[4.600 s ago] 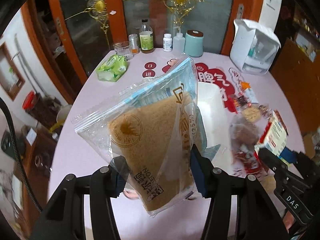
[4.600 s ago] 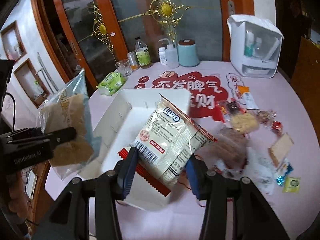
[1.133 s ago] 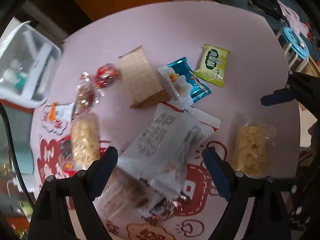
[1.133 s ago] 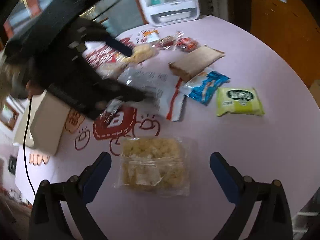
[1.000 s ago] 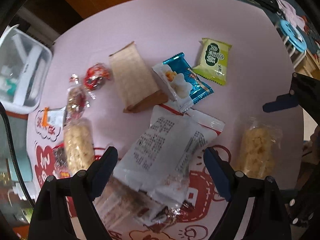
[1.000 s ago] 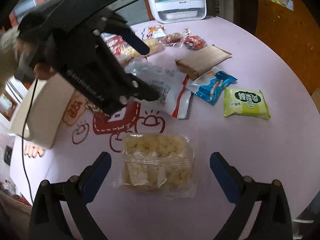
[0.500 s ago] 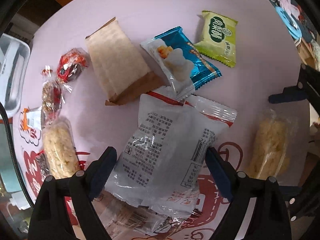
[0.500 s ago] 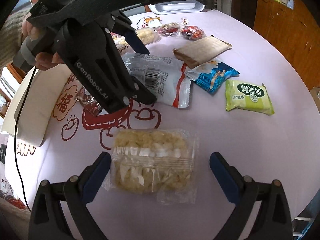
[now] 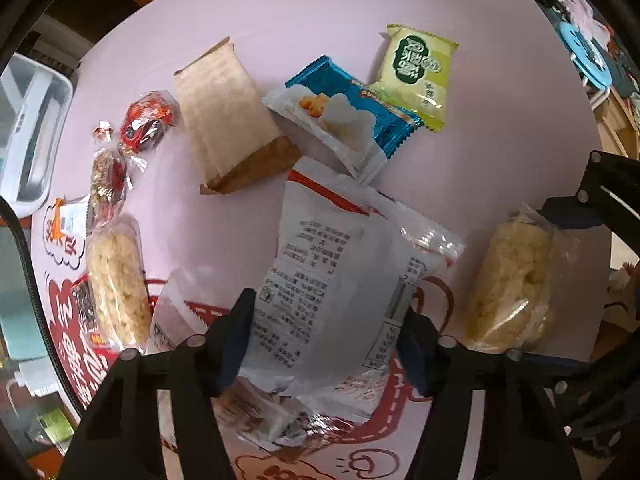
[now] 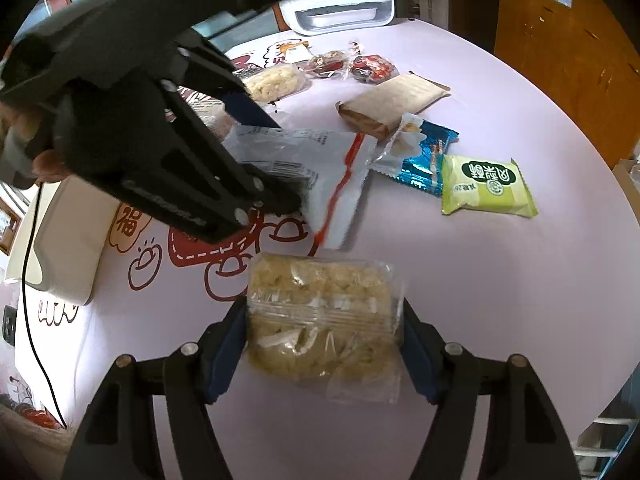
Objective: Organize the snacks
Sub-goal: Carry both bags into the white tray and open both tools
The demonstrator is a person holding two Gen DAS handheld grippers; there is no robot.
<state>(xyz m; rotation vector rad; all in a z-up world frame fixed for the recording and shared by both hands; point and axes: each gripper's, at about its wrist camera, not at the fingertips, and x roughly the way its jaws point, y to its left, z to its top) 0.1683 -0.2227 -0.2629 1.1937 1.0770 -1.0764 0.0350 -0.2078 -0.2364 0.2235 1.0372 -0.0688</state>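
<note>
Left hand-held gripper [image 9: 324, 328] spread wide around the white snack bag [image 9: 340, 280], blue pads at both edges, firm grip not certain. Right hand-held gripper [image 10: 322, 340] likewise wide, pads flanking the clear pack of puffed rice [image 10: 320, 316] flat on the pink table [image 10: 500, 280]. Beyond the left fingers: brown packet [image 9: 228, 120], blue wrapper [image 9: 344, 116], green wrapper [image 9: 418, 76].
</note>
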